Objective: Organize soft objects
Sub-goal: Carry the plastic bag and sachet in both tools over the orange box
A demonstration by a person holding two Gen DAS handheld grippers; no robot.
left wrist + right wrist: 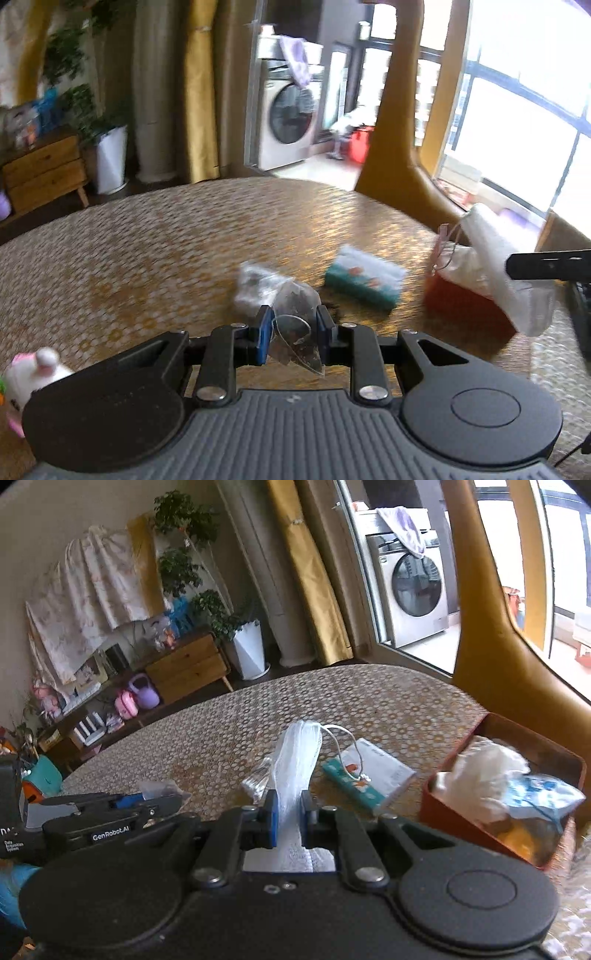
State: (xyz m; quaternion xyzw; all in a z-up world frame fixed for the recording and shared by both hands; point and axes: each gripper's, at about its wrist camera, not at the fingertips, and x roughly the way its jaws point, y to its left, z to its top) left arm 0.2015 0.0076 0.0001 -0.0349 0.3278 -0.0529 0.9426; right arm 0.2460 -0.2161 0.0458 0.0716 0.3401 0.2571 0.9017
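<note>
Pinched between the blue pads of the left tool (291, 334), a clear plastic bag (295, 314) hangs crumpled just above the patterned bench (147, 236). Ahead of that tool lie a second clear packet (251, 284) and, to its right, a teal tissue pack (364, 282), both flat on the bench. Farther right stands a red box (465, 310) with white soft items bulging from its top. A pink-and-white plush toy (33, 376) sits at the left tool's near left. The right tool (288, 821) is clamped on a white mesh pouch (297, 764), which rises upright between its pads, a drawstring (343, 746) looping off toward the tissue pack just ahead. The red box, to that tool's right, holds white fluff (484, 771) and a blue-and-white packet (543, 797). Blur softens the left view.
</note>
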